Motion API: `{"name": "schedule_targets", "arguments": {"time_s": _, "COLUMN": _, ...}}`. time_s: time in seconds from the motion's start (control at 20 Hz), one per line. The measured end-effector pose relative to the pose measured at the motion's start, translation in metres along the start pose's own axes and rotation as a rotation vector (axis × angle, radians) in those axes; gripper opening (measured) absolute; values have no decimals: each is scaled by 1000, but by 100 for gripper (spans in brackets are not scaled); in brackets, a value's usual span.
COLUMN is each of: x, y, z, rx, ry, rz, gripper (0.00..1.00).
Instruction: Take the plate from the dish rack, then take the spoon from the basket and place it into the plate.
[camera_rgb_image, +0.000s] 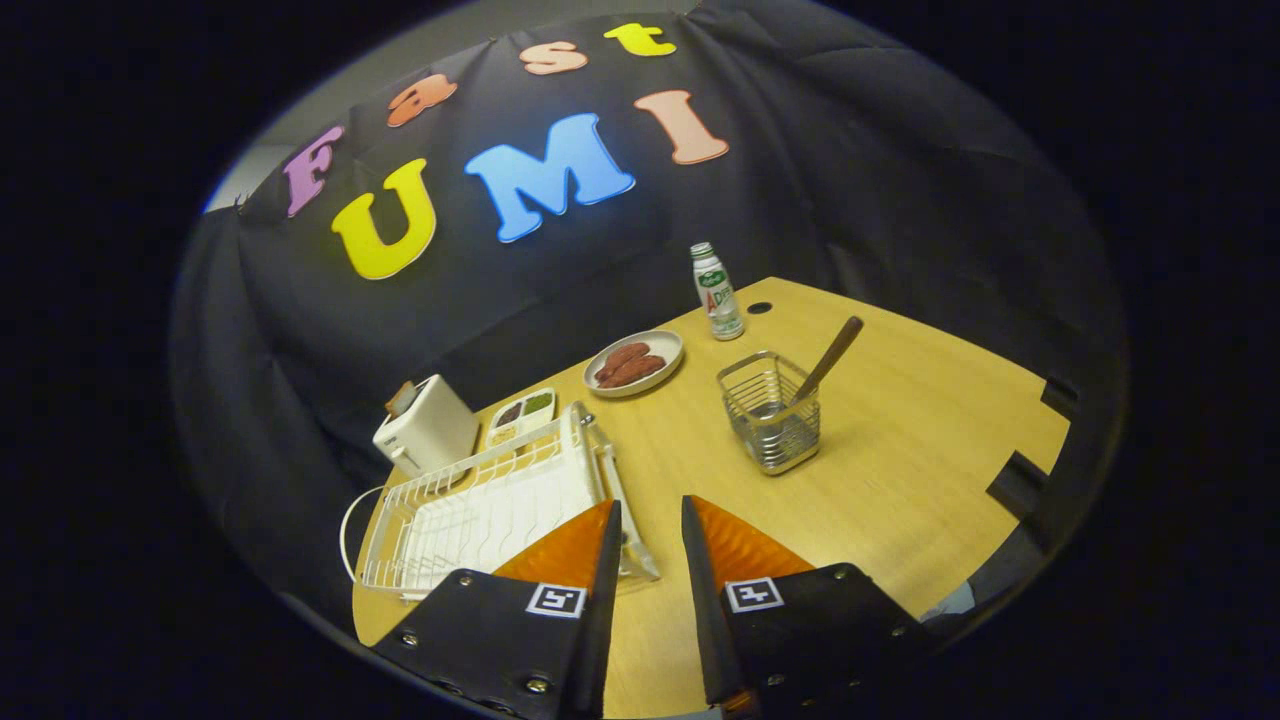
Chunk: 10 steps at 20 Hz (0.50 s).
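— Where do we stand in the gripper view?

— Our gripper (650, 520) hangs above the wooden table (900, 470), fingers a narrow gap apart with nothing between them. The white dish rack (480, 510) sits just ahead on the left, touching the table's near-left edge; whether a plate stands in it, we cannot tell.

— And the spoon?

— The spoon (830, 358) leans in the wire basket (770, 410), beyond the fingers to the right, bare wood all around. Farther off we see a plate of sausages (633, 362), a bottle (717, 292), a toaster (427, 425) and a small tray (521, 414).
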<state>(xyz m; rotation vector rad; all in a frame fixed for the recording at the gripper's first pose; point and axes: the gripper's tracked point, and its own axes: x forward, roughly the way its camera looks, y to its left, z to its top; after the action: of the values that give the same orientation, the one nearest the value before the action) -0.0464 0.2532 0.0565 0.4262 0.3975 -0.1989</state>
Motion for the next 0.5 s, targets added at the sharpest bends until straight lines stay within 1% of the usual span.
{"name": "schedule_targets", "arguments": {"time_s": 0.25, "x": 32, "y": -64, "z": 45, "rx": 60, "ry": -61, "rz": -111, "gripper": 36}}
{"name": "schedule_targets", "arguments": {"time_s": 0.5, "x": 70, "y": -99, "z": 68, "rx": 142, "ry": -82, "rz": -178, "gripper": 36}}
